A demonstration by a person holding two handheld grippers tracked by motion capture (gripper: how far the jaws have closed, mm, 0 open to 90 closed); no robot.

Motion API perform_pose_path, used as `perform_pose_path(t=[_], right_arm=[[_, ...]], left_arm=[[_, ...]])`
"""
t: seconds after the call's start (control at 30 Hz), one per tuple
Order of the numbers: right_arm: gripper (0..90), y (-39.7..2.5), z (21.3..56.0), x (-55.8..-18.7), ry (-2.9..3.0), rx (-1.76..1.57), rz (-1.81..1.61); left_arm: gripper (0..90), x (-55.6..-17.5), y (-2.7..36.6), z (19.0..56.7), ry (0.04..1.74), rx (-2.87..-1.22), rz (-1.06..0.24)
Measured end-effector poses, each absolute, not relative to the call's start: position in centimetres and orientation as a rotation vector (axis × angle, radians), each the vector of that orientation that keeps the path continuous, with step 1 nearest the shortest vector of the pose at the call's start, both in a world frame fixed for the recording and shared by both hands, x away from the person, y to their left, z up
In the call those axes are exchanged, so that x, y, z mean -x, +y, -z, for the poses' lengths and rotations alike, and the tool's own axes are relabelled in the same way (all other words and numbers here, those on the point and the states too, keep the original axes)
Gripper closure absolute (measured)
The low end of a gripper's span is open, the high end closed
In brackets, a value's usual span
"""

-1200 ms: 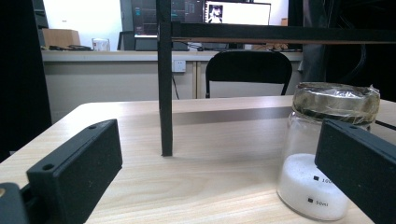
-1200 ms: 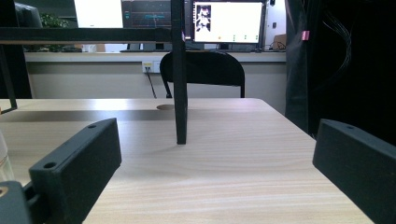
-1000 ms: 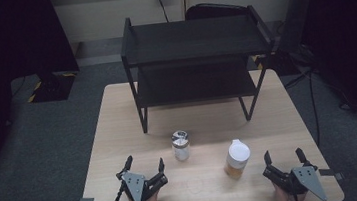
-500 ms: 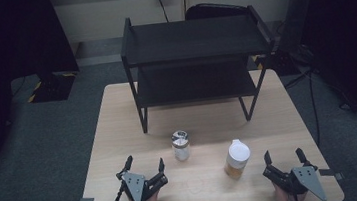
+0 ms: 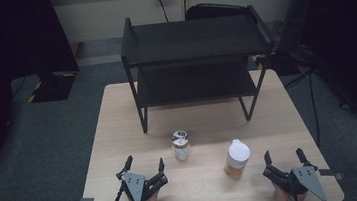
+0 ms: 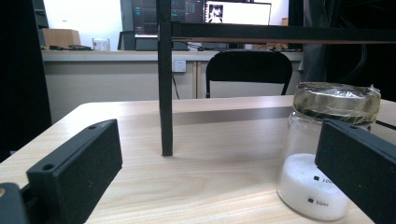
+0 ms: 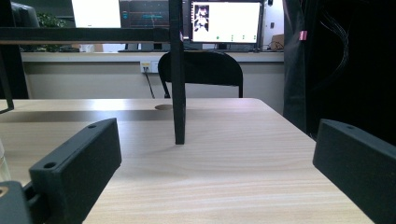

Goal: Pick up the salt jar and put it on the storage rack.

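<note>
A small glass jar (image 5: 180, 145) with white powder and a foil-wrapped lid stands mid-table; in the left gripper view the jar (image 6: 327, 154) is close ahead on the right, partly behind the right jaw. A second jar (image 5: 236, 158) with a white lid and amber contents stands to its right. My left gripper (image 5: 144, 163) rests open near the front edge, left of the glass jar, with nothing between its jaws. Near the front right corner my right gripper (image 5: 283, 156) is also open and empty, just right of the amber jar.
A black two-tier metal rack (image 5: 195, 63) stands on the far half of the wooden table (image 5: 118, 117); one rack leg (image 6: 165, 93) is ahead of the left gripper, another leg (image 7: 177, 79) ahead of the right. A black chair (image 5: 217, 10) sits behind the table.
</note>
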State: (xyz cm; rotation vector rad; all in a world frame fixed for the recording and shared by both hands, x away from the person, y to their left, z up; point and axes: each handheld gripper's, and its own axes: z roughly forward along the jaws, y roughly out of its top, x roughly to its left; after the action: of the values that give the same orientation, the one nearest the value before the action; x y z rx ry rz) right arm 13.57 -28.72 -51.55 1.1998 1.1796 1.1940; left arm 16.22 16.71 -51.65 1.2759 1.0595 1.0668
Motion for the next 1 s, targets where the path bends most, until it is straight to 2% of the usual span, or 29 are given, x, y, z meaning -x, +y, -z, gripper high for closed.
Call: perform_pose_path(t=[0.67,1.0], right_arm=[[0.0,-28.6,51.5,-13.6,1.175,-1.203,-1.191],[0.0,-28.6,51.5,-13.6,1.173,-1.204,-1.188]], left_arm=[[2.0,-16.6,17.1,51.3,1.011,-1.33,-1.026],[0.1,-16.7,17.8,50.8,0.95,-1.339,-0.987]])
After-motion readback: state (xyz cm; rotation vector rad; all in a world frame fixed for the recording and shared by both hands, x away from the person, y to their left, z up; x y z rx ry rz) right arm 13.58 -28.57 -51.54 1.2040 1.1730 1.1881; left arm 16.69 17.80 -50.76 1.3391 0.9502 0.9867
